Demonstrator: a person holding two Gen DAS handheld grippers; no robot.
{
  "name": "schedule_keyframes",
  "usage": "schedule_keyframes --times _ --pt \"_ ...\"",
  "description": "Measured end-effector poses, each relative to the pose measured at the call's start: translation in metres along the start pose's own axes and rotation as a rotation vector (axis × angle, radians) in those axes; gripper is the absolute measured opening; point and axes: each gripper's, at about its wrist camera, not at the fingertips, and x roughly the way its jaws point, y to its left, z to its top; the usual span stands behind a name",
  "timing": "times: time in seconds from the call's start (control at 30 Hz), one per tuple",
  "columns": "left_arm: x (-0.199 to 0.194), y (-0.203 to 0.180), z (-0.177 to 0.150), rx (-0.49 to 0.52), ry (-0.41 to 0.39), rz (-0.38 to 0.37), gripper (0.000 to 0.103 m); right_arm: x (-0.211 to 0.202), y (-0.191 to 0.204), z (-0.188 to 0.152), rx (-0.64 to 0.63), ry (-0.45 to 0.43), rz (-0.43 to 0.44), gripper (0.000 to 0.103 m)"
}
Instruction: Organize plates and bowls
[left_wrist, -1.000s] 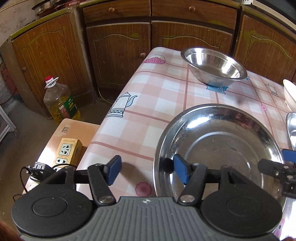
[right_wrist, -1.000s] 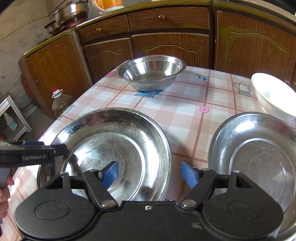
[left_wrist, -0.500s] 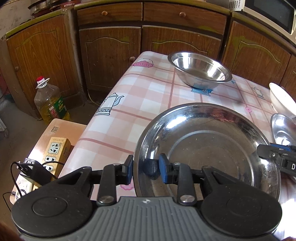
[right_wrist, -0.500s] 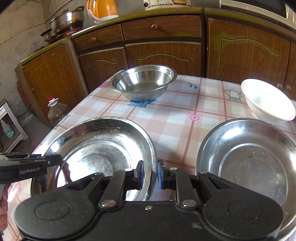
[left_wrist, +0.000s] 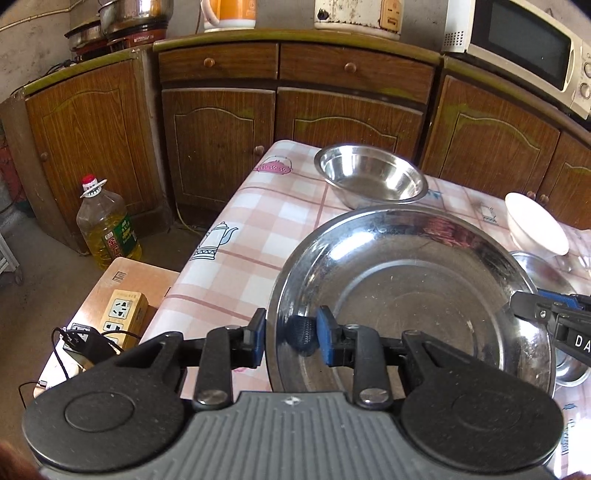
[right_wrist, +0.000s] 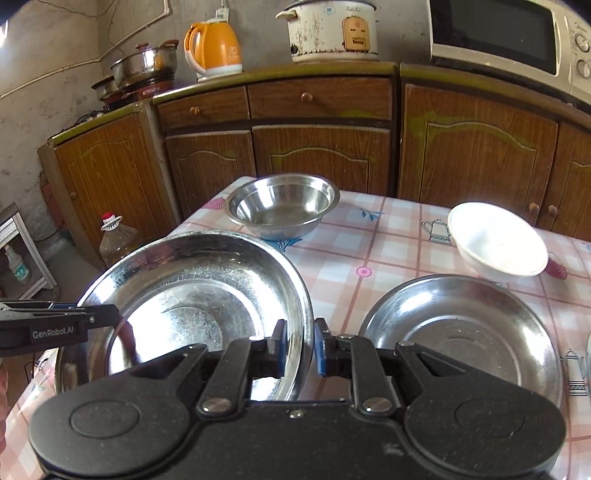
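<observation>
A large shallow steel plate (left_wrist: 417, 291) is held off the checked tablecloth by both grippers. My left gripper (left_wrist: 291, 338) is shut on its left rim; my right gripper (right_wrist: 301, 350) is shut on its right rim (right_wrist: 304, 325). The right gripper's tip (left_wrist: 546, 317) shows at the plate's far side in the left wrist view, and the left gripper's tip (right_wrist: 74, 319) shows in the right wrist view. A second steel plate (right_wrist: 461, 332) lies on the table to the right. A deep steel bowl (right_wrist: 282, 206) and a white bowl (right_wrist: 496, 245) stand farther back.
The table (left_wrist: 258, 229) backs onto wooden cabinets (right_wrist: 321, 162) carrying a kettle (right_wrist: 214, 46), a rice cooker (right_wrist: 332, 29) and a microwave (right_wrist: 517, 37). Left of the table stand an oil bottle (left_wrist: 105, 225) on the floor and a stool with a power strip (left_wrist: 123, 314).
Both grippers closed from open onto opposite rims of the large plate, then rose with it. The plate now sits higher and tilts against the table behind.
</observation>
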Motion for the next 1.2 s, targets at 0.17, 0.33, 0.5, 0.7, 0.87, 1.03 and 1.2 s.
schedule_keyframes --times 0.17,0.33,0.5,0.7,0.87,1.03,1.2 --pt "-0.017 -0.011 0.000 0.011 -0.015 -0.006 0.028 -0.024 -0.005 0.003 0.002 -0.021 -0.019 0.021" --pt "-0.032 -0.022 -0.003 0.016 -0.025 -0.017 0.029 -0.046 -0.014 0.003 0.019 -0.038 -0.030 0.021" --pt "-0.045 -0.032 -0.005 0.015 -0.037 -0.041 0.029 -0.070 -0.021 0.002 0.009 -0.061 -0.046 0.021" --pt "-0.056 -0.050 -0.005 0.038 -0.048 -0.065 0.029 -0.094 -0.032 0.000 0.004 -0.085 -0.081 0.021" --pt "-0.064 -0.065 -0.008 0.061 -0.057 -0.078 0.029 -0.106 -0.046 -0.002 0.011 -0.092 -0.104 0.021" --pt "-0.069 -0.075 -0.012 0.066 -0.055 -0.093 0.029 -0.119 -0.055 -0.006 0.015 -0.099 -0.115 0.021" --pt "-0.077 -0.085 -0.018 0.072 -0.052 -0.110 0.029 -0.130 -0.064 -0.010 0.028 -0.105 -0.128 0.021"
